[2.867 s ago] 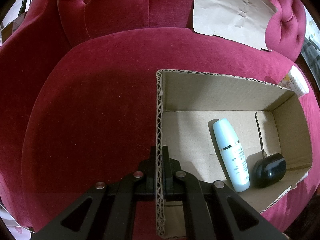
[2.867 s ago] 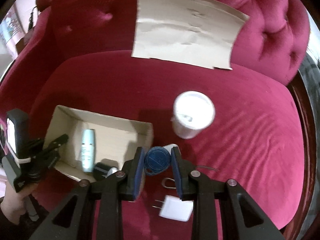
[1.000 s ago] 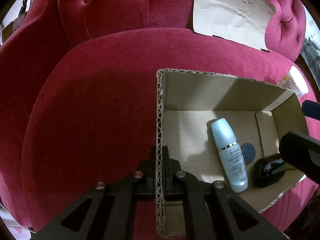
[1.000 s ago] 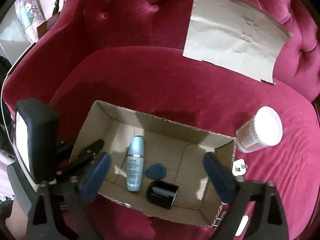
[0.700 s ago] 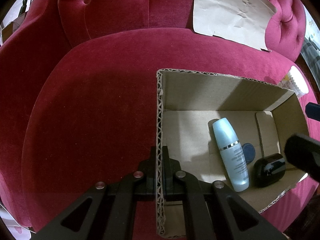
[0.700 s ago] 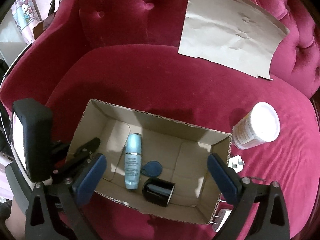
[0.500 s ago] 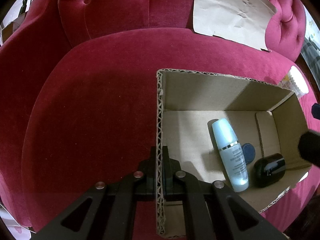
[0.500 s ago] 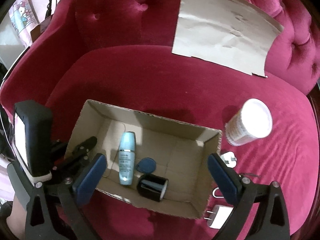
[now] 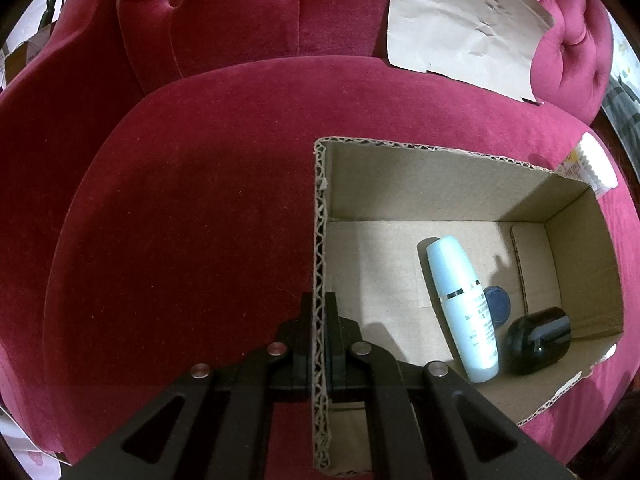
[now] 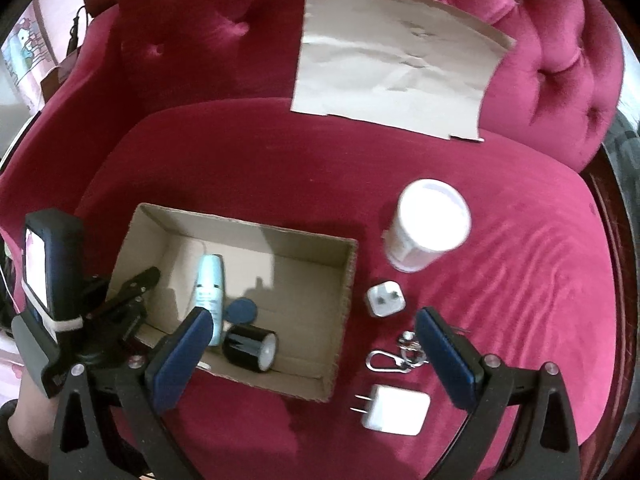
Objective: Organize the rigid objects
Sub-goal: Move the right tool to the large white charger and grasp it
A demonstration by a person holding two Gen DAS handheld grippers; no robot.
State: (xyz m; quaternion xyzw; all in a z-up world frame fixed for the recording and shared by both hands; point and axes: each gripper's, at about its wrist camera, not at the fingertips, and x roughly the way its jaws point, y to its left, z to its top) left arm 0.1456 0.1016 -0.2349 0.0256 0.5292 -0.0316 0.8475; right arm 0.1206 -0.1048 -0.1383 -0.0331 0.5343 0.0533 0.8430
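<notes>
My left gripper (image 9: 319,314) is shut on the left wall of an open cardboard box (image 9: 440,152) on the red velvet seat. It also shows in the right wrist view as the left gripper (image 10: 148,278) at the box (image 10: 240,222). Inside the box lie a light blue bottle (image 9: 460,304) (image 10: 210,284), a blue tag (image 9: 497,303) (image 10: 240,310) and a black jar (image 9: 538,340) (image 10: 248,346). My right gripper (image 10: 314,322) hangs wide open and holds nothing, above the box's right end. On the seat to its right lie a white plug (image 10: 386,299), a metal key clip (image 10: 386,360) and a white charger (image 10: 396,410).
A white lidded tub (image 10: 430,224) (image 9: 596,160) stands on the seat right of the box. A loose cardboard sheet (image 10: 400,68) (image 9: 460,20) leans on the tufted backrest. A hand (image 10: 24,408) holds the left gripper's handle. Bare cushion lies left of the box.
The right gripper, earlier shut on the blue tag, released it into the box, then moved right and up, out of the left wrist view. The left gripper has kept still on the box wall.
</notes>
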